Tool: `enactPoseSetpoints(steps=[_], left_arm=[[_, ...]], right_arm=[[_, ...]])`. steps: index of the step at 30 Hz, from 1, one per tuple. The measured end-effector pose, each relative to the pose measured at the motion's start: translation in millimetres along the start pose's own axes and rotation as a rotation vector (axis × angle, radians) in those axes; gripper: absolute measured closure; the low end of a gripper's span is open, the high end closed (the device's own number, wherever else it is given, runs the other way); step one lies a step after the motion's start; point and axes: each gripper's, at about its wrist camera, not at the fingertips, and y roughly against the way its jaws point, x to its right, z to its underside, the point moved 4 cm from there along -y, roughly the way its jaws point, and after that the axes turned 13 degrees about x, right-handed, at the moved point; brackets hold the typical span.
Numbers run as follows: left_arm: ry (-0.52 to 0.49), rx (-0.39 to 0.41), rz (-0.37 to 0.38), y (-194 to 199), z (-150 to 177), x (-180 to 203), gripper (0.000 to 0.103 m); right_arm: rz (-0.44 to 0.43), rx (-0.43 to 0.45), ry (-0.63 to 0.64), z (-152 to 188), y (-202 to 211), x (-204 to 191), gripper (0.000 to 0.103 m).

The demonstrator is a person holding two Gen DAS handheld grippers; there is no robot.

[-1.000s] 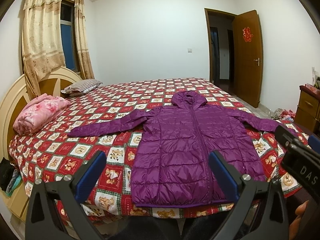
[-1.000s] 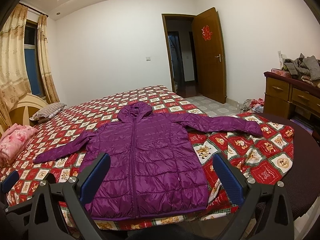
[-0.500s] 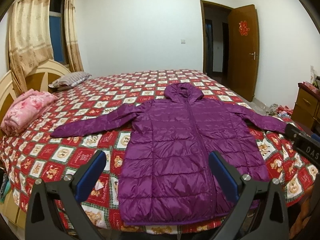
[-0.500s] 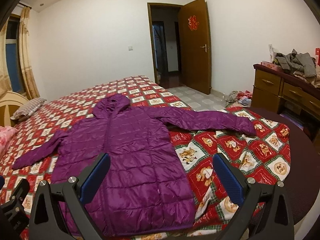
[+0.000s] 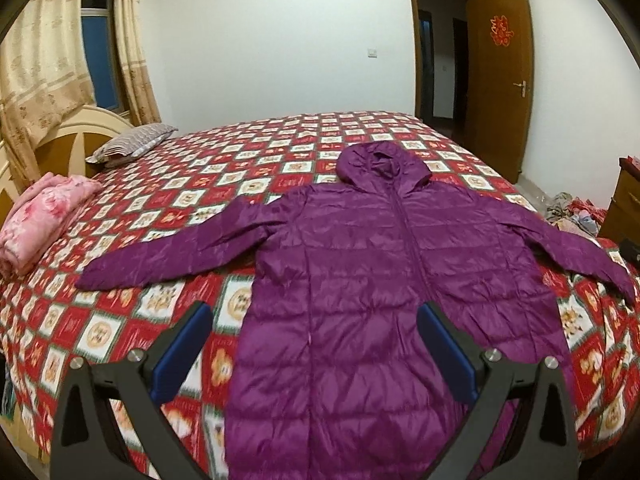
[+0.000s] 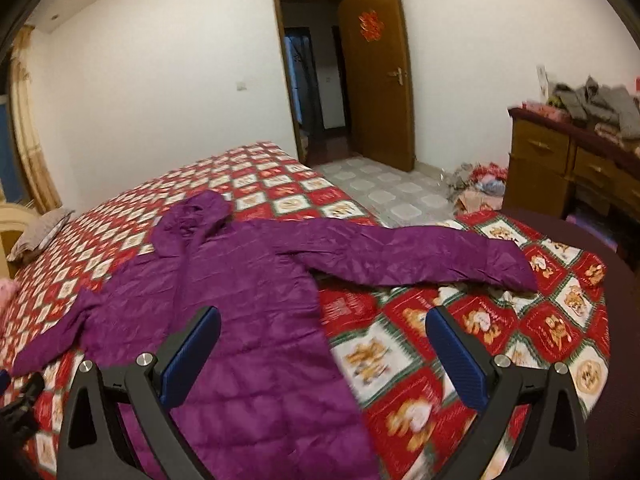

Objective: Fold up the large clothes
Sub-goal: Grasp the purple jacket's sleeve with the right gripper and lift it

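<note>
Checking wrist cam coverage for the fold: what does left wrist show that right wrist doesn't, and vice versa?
Left wrist only: the jacket's left sleeve out to its cuff, the folded pink blanket by the headboard, and the window between the curtains.

Right wrist only: the right sleeve in full, the tiled floor, the dresser top piled with grey clothes, and the clothes heap on the floor.

Both: the purple jacket flat and unfolded on the bed, its hood, the pillow, the open door. Left gripper and right gripper are open, holding nothing.
</note>
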Motion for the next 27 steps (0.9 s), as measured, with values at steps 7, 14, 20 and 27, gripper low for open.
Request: enactPoseSetpoints(steps=[7,14,20,27], left_arm=[[-0.013,-0.058,-0.029,-56.5,-3.9,0.4,0.0],[-0.002,-0.121,-0.078,-113.1,11.4,0.7,0.0],[-0.018,-0.15,-0.101,-139.7,26.3,9.3,0.0],[-0.02,-0.191,-0.081,-146.6,37.8,18.8,0.0]], right_arm=[[0.307,-0.026,-0.119,-11.6,-81.0,134.7,0.001],[0.515,-0.123,-0.422,12.7,-141.3,260.9,0.025],[0.499,-0.198,-0.381,30.4,-174.0,265.5,0.043],[0.51,-0.206,-0.263,32.7,-177.2,262.9,0.076]])
